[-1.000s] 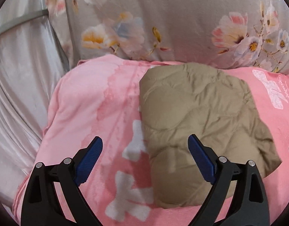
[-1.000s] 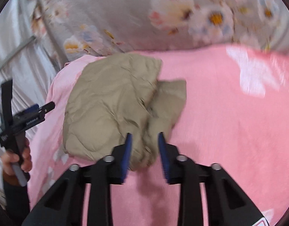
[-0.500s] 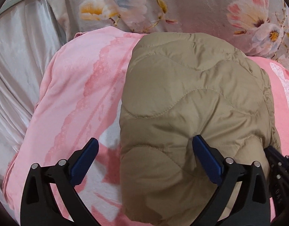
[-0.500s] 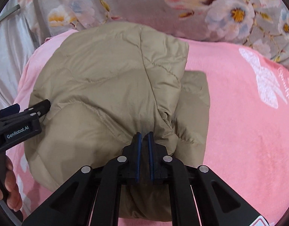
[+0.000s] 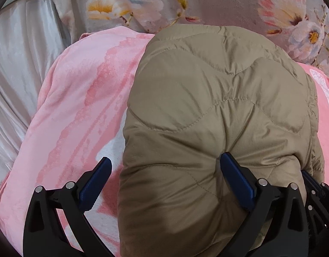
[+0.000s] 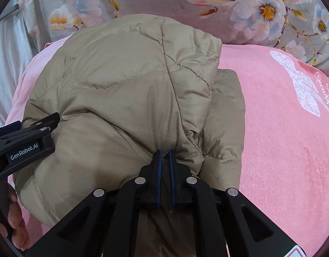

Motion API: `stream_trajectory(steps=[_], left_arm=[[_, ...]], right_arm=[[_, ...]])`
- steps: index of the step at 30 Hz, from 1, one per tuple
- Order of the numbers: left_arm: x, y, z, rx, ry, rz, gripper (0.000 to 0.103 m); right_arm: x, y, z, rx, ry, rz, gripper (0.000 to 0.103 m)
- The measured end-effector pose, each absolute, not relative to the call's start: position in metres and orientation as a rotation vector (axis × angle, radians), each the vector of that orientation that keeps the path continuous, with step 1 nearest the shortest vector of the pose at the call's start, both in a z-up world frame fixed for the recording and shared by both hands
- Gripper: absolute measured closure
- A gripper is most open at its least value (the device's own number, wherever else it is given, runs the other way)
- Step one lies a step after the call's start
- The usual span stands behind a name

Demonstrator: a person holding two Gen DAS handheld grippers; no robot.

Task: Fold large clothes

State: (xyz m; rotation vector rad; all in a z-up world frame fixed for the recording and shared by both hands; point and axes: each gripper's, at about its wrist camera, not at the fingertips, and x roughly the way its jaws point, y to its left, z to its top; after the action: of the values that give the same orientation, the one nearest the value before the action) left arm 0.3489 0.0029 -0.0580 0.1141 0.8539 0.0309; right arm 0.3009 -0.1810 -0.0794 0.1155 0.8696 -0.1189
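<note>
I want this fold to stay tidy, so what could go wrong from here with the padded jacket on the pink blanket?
1. The right gripper pinches only a small fold of the tan quilted jacket, so the slick fabric may slip out.
2. The left gripper is open, one finger pressing into the jacket, so that side is unheld and may sag.
3. The puffy bundle may spring open on the pink blanket.
</note>
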Motion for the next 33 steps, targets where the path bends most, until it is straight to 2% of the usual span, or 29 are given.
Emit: stream_trajectory(steps=[24,31,33], left_arm=[[0.359,-0.003,-0.072,0.146,0.814,0.020,0.005],[0.354,-0.001,-0.070,0.131,0.787,0.014,0.005],[0.347,0.003,-0.062,0.131,0.803,0.006,0.005]], right_arm=[[0.304,-0.178,-0.091,0.112,0.780,-0.147,0.092],[0.298,-0.192,-0.090,0.203,0.748,-0.089,0.092],[0.287,-0.195,-0.082,0.211,0.751,-0.085,0.089]])
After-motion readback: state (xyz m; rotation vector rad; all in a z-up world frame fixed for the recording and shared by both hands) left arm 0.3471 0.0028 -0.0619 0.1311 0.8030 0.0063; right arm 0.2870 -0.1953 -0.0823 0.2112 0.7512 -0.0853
